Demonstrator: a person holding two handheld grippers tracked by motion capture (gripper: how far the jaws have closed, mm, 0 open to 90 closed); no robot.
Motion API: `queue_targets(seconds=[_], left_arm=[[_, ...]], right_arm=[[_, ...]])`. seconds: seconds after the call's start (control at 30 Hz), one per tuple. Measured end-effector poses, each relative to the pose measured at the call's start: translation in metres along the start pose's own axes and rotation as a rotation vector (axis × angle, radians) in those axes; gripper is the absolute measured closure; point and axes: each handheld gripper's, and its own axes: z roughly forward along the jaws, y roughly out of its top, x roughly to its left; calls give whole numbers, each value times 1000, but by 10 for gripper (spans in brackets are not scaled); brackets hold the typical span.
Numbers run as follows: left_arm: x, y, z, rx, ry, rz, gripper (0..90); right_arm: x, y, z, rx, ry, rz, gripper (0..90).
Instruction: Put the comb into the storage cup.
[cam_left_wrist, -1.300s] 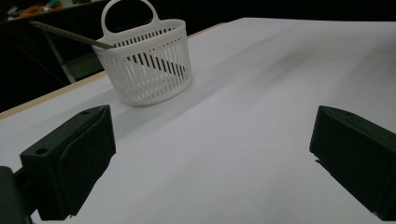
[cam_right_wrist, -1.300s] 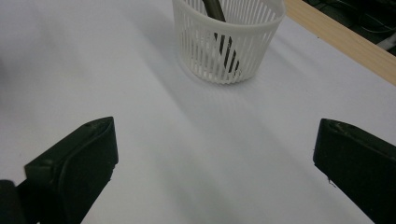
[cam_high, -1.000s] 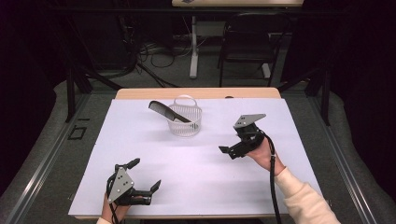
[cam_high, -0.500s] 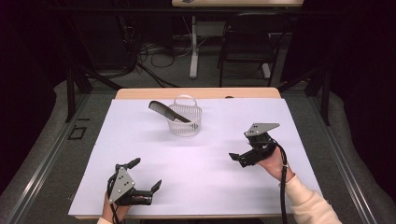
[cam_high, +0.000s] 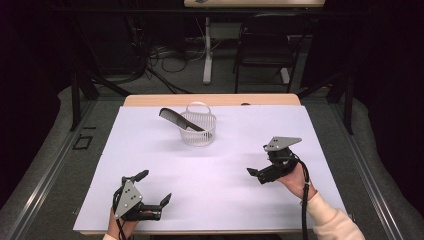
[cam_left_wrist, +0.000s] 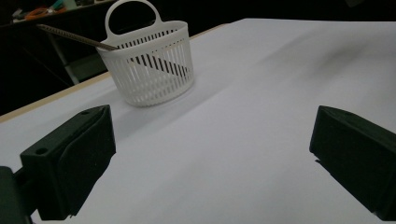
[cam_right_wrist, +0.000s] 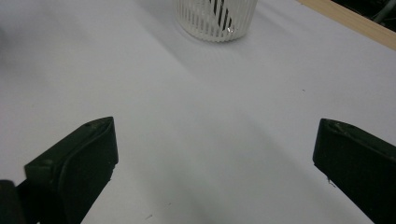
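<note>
A white slatted basket (cam_high: 198, 129) with a loop handle stands at the far middle of the white table sheet (cam_high: 150, 150). A black comb (cam_high: 179, 119) leans in it, its end sticking out up and to the left. My left gripper (cam_high: 155, 186) rests open near the front edge at the left, nothing between its jaws. My right gripper (cam_high: 257, 169) hovers open at the right, well short of the basket. The left gripper view has the basket (cam_left_wrist: 149, 70) and comb (cam_left_wrist: 70, 36) ahead of my open left gripper (cam_left_wrist: 210, 158). The right gripper view has the basket (cam_right_wrist: 215, 18) far beyond my open right gripper (cam_right_wrist: 215, 163).
A strip of wooden tabletop (cam_high: 210, 100) runs along the sheet's far edge. Behind the table stand a dark chair (cam_high: 265, 55), a white post (cam_high: 207, 50) and floor cables. A black cable (cam_high: 304, 200) trails from the right gripper along the sleeve.
My right gripper has drawn back toward the front right of the table, away from the basket. The left gripper, basket and comb have stayed put.
</note>
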Motion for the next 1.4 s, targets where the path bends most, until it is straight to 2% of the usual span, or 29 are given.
queue_targets(seconds=[0.33, 0.73, 1.07, 1.4], left_arm=[[1, -1, -2, 3, 3, -1, 5], [0, -2, -3, 5, 8, -10, 5], [0, -2, -3, 9, 10, -12, 5], [0, -3, -3, 11, 9, -20, 4]], right_arm=[[7, -17, -10, -29, -19, 2, 0], [21, -47, -24, -75, -59, 6, 0], [31, -63, -32, -88, -78, 2, 0], [38, -75, -40, -134, -114, 1, 0]])
